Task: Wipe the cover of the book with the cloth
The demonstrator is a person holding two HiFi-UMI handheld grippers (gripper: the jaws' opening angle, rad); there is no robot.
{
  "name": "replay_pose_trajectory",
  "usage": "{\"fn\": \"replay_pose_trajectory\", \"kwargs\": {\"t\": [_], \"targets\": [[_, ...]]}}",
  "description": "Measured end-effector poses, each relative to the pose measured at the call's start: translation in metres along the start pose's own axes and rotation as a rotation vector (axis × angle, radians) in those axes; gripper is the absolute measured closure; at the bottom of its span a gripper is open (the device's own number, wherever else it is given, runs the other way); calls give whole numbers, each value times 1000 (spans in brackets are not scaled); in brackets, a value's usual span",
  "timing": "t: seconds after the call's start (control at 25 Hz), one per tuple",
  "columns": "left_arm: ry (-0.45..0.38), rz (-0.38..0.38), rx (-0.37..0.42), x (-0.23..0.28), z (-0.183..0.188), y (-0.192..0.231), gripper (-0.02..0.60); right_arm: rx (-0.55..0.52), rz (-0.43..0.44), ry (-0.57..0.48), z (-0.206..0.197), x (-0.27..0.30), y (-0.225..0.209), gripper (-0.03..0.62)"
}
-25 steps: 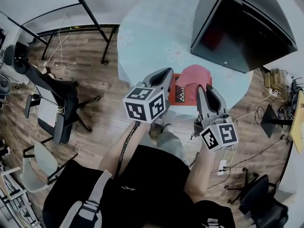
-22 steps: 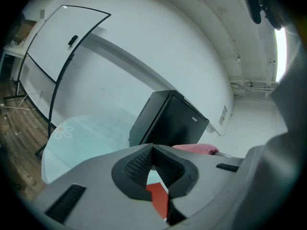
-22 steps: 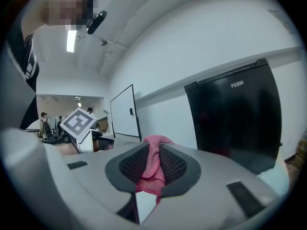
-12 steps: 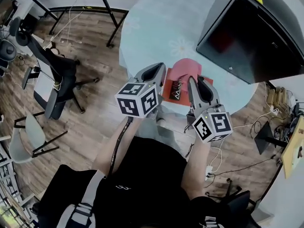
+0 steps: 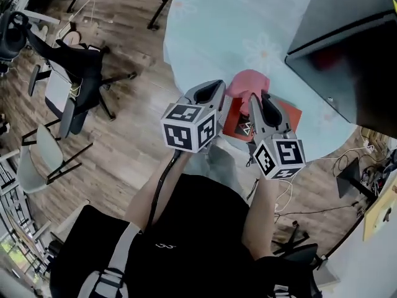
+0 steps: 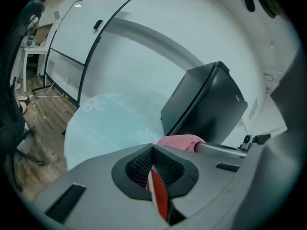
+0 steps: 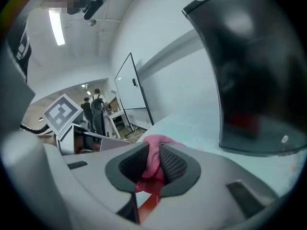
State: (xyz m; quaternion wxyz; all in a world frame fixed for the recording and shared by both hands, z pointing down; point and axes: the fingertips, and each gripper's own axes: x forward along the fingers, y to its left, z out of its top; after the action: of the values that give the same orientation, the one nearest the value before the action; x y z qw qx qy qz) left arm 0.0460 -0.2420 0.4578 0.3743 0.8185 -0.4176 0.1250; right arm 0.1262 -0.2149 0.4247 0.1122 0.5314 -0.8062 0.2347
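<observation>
A red book (image 5: pixel 282 117) lies at the near edge of the round table (image 5: pixel 217 30), with a pink cloth (image 5: pixel 247 81) on its far end. My left gripper (image 5: pixel 217 89) is at the book's left edge, and in the left gripper view the left gripper (image 6: pixel 153 163) is shut on the thin red book (image 6: pixel 159 198). The pink cloth (image 6: pixel 178 141) shows just beyond those jaws. My right gripper (image 5: pixel 257 99) is over the book. In the right gripper view the right gripper (image 7: pixel 154 163) is shut on the pink cloth (image 7: pixel 153 153), with the red book (image 7: pixel 149 198) beneath.
A large black box (image 5: pixel 353 48) stands on the table's right side, close behind the book. Office chairs (image 5: pixel 68 73) are on the wooden floor to the left. Cables (image 5: pixel 347 160) lie on the floor at the right. A whiteboard (image 6: pixel 91 37) stands beyond the table.
The head view has swung, so the table and box sit farther up and right. Both grippers keep their grips and have stayed at the book's near end.
</observation>
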Motion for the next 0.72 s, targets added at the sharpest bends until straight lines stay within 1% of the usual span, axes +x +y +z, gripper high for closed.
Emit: {"fn": "replay_pose_trajectory", "kwargs": {"t": [0.08,0.16,0.36,0.72], "targets": [[34,25,-23,5,-6,19,569,-9,7,36,-12,15,2,526],[52,21,-54,12,-9,28,568,-17,9,64,-20,28,3,526],[96,-28,-61,27,-18,19,569,-11,14,125,-38,45,3,526],[168,-32,-96,48,-44,26,569,-27,0,220,-73,59,-3,526]]}}
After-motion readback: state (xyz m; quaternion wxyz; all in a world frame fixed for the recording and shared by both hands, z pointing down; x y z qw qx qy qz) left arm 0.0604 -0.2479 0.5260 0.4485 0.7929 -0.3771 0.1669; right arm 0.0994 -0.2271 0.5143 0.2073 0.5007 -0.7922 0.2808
